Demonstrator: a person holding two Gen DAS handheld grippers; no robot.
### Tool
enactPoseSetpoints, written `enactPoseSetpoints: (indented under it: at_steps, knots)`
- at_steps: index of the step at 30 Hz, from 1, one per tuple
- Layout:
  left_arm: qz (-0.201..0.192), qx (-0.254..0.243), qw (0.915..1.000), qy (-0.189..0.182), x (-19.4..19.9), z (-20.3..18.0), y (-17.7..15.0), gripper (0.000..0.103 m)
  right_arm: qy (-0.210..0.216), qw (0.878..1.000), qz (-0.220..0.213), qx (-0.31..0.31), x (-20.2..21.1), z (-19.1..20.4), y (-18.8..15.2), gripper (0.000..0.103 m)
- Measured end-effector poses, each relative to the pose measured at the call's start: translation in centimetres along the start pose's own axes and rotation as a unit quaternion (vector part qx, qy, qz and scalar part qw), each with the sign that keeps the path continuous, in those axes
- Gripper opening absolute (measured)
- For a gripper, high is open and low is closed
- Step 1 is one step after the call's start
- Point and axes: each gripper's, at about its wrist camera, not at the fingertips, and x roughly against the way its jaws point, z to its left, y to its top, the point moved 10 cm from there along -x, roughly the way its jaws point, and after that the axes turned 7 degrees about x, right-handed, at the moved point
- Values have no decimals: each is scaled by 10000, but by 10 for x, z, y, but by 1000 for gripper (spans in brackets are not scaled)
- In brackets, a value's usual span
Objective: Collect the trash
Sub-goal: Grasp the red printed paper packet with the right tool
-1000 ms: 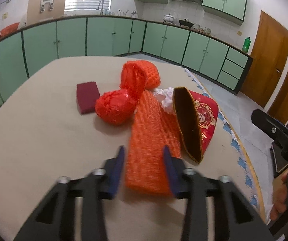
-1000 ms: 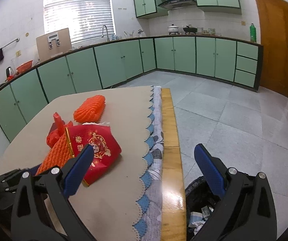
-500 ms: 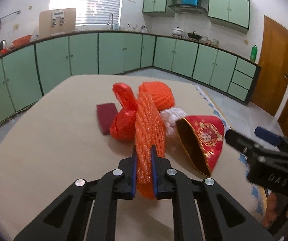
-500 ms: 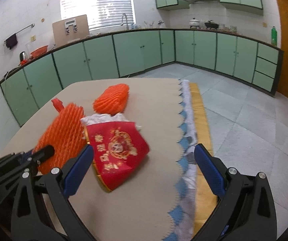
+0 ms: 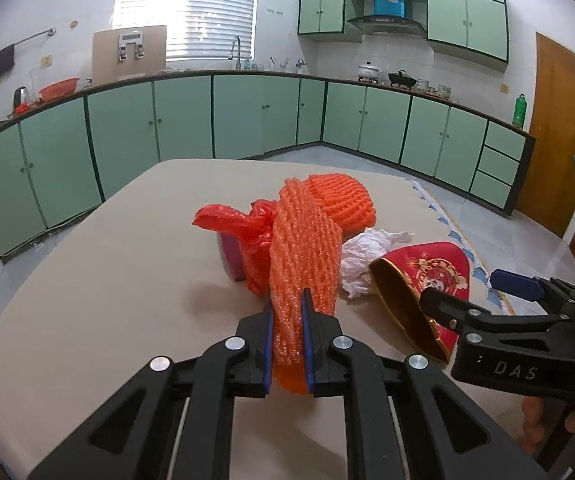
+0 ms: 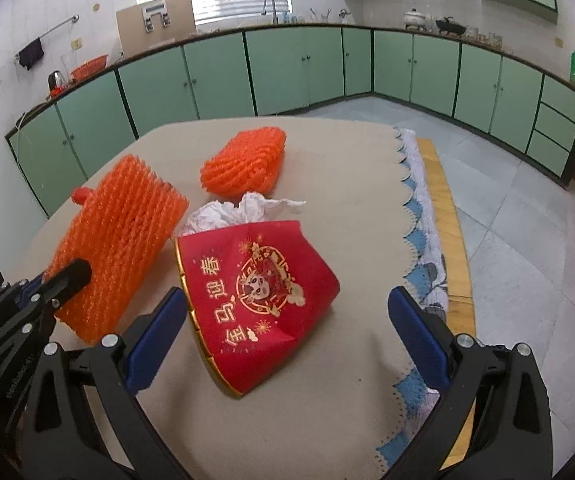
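Grip: left tongs (image 5: 287, 340) clamped on orange foam net (image 5: 303, 256), raised off table (image 5: 87, 300) for binning.
Reach: right tongs (image 6: 287, 336) spread wide, straddling red paper bag (image 6: 259, 292), likely next.

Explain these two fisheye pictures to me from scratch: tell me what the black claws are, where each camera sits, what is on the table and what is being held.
There is no robot here. A person carries a hand-held gripper in each hand, each with a camera that looks forward along its two blue-padded fingers. One picture comes from the left gripper, the other from the right gripper.

On the beige table lie trash items: a red paper bag with gold print, crumpled white paper, an orange foam net, a red plastic bag and a dark red block.

The left gripper is shut on a second, flat foam net sleeve, raised off the table. The right gripper is open and empty, poised over the red paper bag.
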Motion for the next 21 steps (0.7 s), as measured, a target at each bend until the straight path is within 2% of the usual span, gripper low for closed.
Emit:
enactPoseSetpoints:
  at_steps: [12, 16, 17, 18, 19, 21]
  knots:
    - [58, 50, 10000, -21, -7, -3, 0, 12, 43, 9984, 541, 136, -25, 4, -8, 98]
    - [101, 78, 9999, -65, -10, 1, 0, 12, 101, 9986, 518, 60, -25, 4, -8, 97]
    - [105, 81, 9999, -67, -10, 1, 0, 12, 107, 9986, 508, 43, -25, 2, -7, 94]
    - [105, 83, 9999, -71, -10, 1, 0, 12, 125, 9987, 494, 12, -24, 2, -7, 82]
    - [100, 81, 9999, -73, -9, 1, 0, 12, 144, 9987, 497, -6, -24, 2, -6, 76]
    - [87, 73, 9999, -73, -10, 2, 0, 12, 164, 9987, 482, -46, -23, 1, -6, 75]
